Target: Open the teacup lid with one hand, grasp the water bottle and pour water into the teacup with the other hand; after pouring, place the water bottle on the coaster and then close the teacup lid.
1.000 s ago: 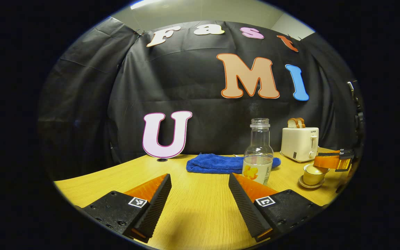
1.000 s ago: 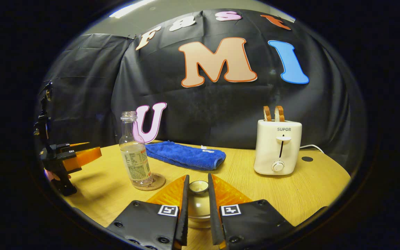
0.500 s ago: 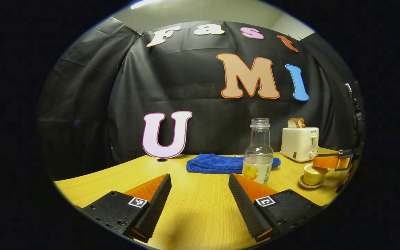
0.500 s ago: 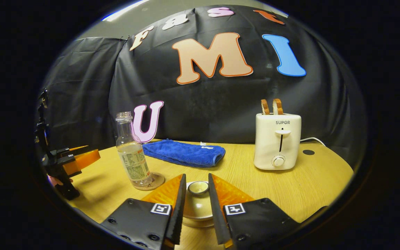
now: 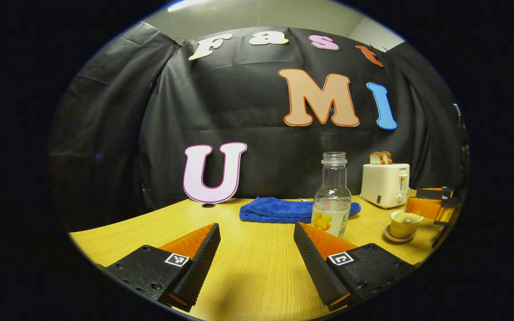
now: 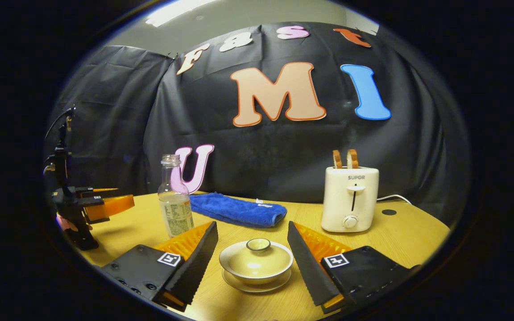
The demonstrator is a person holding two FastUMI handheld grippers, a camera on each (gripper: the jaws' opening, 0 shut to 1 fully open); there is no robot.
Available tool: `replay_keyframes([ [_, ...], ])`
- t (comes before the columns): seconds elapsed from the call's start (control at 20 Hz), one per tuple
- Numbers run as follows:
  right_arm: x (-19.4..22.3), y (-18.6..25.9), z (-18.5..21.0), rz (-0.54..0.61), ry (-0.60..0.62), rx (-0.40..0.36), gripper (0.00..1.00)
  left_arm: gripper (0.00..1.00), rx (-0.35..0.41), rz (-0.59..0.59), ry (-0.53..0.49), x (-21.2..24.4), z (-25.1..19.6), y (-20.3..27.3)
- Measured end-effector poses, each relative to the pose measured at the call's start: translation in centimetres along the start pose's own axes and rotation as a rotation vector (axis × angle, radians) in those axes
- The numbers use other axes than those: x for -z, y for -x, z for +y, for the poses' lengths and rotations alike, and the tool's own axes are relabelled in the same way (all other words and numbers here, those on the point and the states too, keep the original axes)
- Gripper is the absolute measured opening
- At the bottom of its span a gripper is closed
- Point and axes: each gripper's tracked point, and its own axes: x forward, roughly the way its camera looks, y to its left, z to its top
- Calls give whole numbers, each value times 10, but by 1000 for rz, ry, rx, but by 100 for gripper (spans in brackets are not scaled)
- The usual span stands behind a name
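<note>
Judging from how things lie, the lid step at the teacup (image 6: 257, 267) is the one in hand: in the right gripper view the lid (image 6: 257, 261) sits level on the cup, the cup stands on its saucer (image 6: 244, 285) at 6 o'clock, and your right gripper (image 6: 251, 224) is released, its fingers spread wide on either side of the cup and touching nothing. I cannot tell from here whether there is water under the lid. If you are leaving the cup, draw the right gripper straight back toward 6 o'clock and a little up, and hold the fingers wide until both tips are past the saucer rim, so that neither side pushes the cup. If you must take the lid again, come down centred on the small knob (image 6: 258, 244) and pinch only that, not the rim. The water bottle (image 6: 175, 209) stands upright and uncapped at 9 o'clock in this view, partly full; its foot is hidden behind a finger, so I cannot say whether it rests on the coaster. Your left gripper (image 5: 256, 224) is also released, hanging low over the table (image 5: 248, 272), with the bottle at 4 o'clock in the left gripper view and well apart from the fingers; hold it quiet there.
</note>
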Motion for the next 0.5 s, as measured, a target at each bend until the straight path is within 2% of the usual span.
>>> replay_keyframes([
  [0.15, 3, 11, -5, 0, 7, 39, 98, 96, 0, -1, 0, -1, -1, 1],
  [0.2, 2, 17, -6, -4, 7, 50, 93, 96, 0, 0, 0, 0, 0, 0],
  [0.3, 0, 30, -13, -5, 8, 77, 93, 96, 0, 0, 0, 0, 0, 0],
  [0.35, 0, 37, -17, -6, 9, 99, 98, 96, 0, 0, 0, 0, -1, 0],
  [0.5, -4, 57, -44, -12, 11, 220, 97, 96, -9, -1, -2, -1, 2, 0],
])
